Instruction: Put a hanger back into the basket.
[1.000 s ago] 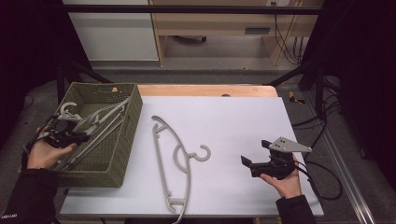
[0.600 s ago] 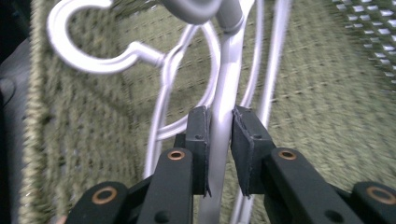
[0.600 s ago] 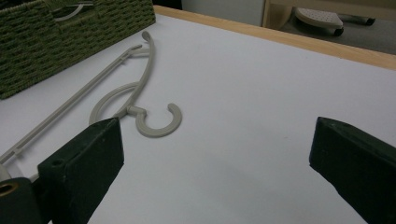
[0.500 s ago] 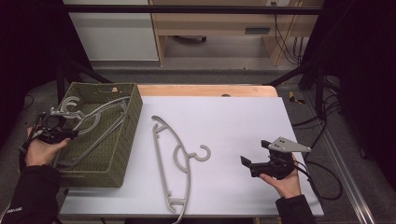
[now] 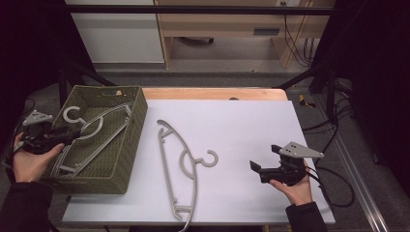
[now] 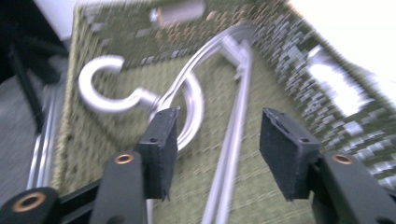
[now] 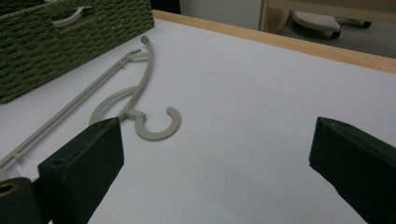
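Note:
One grey plastic hanger (image 5: 180,166) lies flat on the white table (image 5: 251,121), its hook toward the right. A second grey hanger (image 5: 99,126) rests inside the olive woven basket (image 5: 104,180), hook at the basket's back left. My left gripper (image 5: 71,134) hovers over the basket's left rim, open. Its own view shows that hanger (image 6: 187,93) just beyond the left gripper (image 6: 215,151) with nothing between the pads. My right gripper (image 5: 264,158) hangs open near the table's front right, pointed at the table hanger (image 7: 140,105). In its own view the right gripper (image 7: 219,140) stands wide open.
The basket (image 7: 70,42) stands at the table's left end. A wooden strip (image 5: 212,93) runs along the table's far edge. Cables (image 5: 333,179) trail off the right side. Bare white surface lies between the table hanger and the right gripper.
My left gripper has drawn back to the left, from over the basket's middle to its left rim. The hanger in the basket has settled down. The right gripper has not moved.

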{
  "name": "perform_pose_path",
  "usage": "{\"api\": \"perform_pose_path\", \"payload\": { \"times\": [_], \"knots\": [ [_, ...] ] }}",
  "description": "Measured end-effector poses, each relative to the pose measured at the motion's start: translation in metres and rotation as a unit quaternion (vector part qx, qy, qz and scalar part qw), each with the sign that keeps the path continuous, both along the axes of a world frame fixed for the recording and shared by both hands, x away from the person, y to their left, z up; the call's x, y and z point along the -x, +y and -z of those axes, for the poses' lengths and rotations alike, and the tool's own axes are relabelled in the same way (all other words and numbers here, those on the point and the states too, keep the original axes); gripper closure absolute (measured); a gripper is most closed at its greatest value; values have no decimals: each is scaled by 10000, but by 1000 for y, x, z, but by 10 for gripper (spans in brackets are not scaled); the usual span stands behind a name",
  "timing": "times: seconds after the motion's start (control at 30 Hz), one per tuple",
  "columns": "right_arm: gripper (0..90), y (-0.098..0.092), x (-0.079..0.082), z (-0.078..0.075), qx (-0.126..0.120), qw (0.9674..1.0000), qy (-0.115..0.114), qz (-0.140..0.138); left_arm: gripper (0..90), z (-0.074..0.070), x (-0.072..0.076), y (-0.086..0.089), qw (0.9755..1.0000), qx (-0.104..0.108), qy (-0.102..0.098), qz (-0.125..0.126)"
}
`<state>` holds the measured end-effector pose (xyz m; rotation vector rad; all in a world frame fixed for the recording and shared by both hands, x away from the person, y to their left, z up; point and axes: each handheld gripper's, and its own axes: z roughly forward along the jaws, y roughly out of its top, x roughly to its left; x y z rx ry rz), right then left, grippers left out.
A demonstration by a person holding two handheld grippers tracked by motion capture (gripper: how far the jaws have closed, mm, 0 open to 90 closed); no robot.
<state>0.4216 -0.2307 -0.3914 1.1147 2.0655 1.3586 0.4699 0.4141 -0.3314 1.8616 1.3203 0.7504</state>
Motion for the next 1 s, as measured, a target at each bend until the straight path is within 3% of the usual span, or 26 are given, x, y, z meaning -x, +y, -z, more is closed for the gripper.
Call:
{"api": "perform_pose_path", "payload": {
  "times": [0.03, 0.07, 0.17, 0.3, 0.43, 0.47, 0.5, 0.57, 0.83, 1.0],
  "knots": [
    [35, 0, 0, 0, 0, 10000, 0, 0, 416, 0, 0, 0, 10000, 0, 0, 0],
    [34, 0, 0, 0, -11, 10000, -13, -7, 395, -6, 7, -7, 9996, 134, -179, 142],
    [34, -1, 0, 0, -9, 10000, -22, -4, 340, -11, 14, -15, 9988, 234, -318, 286],
    [34, -1, 1, -1, -37, 10000, -38, 27, 281, -19, 29, -40, 9957, 424, -565, 602],
    [34, -2, 1, -2, -36, 10000, -61, 33, 251, -19, 35, -56, 9935, 490, -610, 823],
    [33, -2, 1, -2, -54, 10000, -56, 27, 240, -18, 39, -68, 9915, 578, -633, 976],
    [33, -2, 1, -2, -54, 10000, -56, 27, 232, -18, 39, -68, 9915, 578, -633, 976],
    [33, -2, 1, -2, -56, 10000, -65, 40, 227, -15, 44, -86, 9887, 635, -661, 1186],
    [33, -3, 1, -3, -52, 9999, -81, 49, 220, -3, 51, -122, 9839, 556, -599, 1591],
    [34, -1, 1, -3, -39, 10000, -74, 48, 219, 9, 59, -146, 9787, 515, -500, 1923]
  ]
}}
